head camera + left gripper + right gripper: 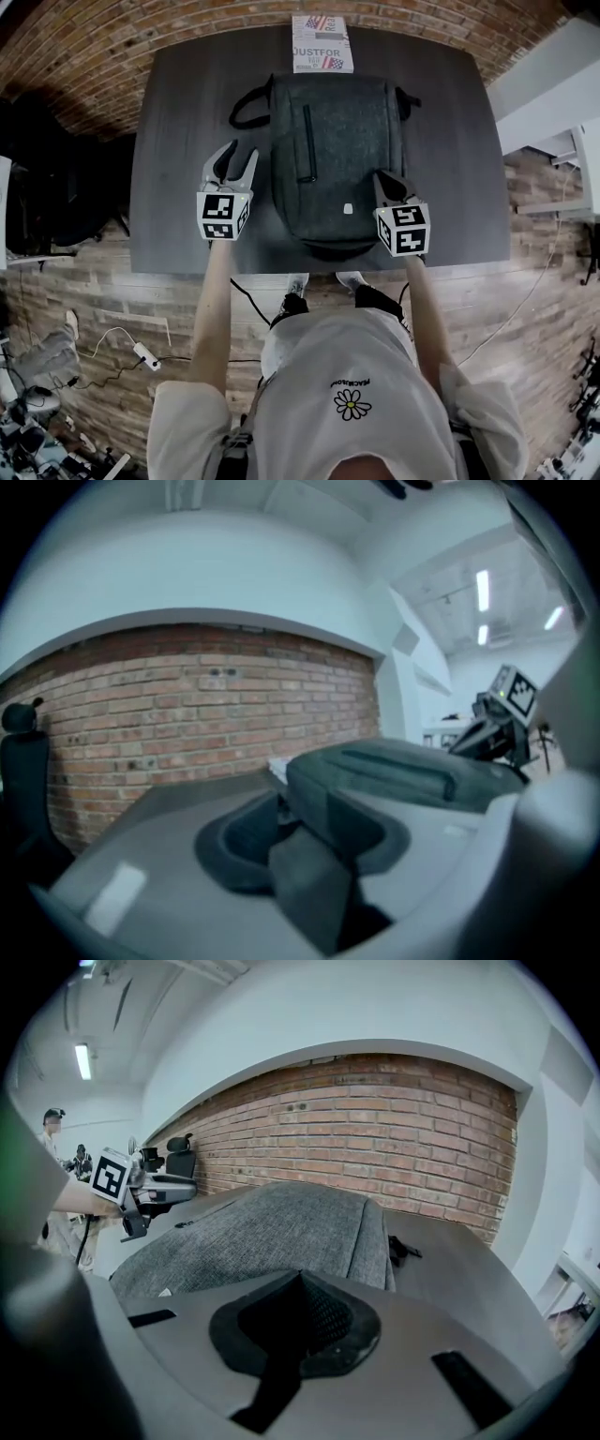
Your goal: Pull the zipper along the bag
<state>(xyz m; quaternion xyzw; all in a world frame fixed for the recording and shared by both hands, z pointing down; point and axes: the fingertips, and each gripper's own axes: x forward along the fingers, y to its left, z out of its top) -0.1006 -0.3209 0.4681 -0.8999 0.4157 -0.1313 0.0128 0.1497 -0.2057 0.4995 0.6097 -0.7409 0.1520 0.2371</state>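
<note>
Head view alone reads the box's [322, 44] print "USTFOR"; left gripper [243, 152] fingers released, right gripper [384, 180] fingers clenched at the bag [337, 159].

A dark grey table [178, 187] stands with its far edge at a red brick wall [187, 714]. The floor [84, 300] is of wood planks; a white power strip [145, 355] with its cable lies on it, near left. A black chair [180, 1162] stands by the brick, far left. Above the brick the wall is white [375, 1016]. Strip lights [483, 591] glow on the ceiling.
</note>
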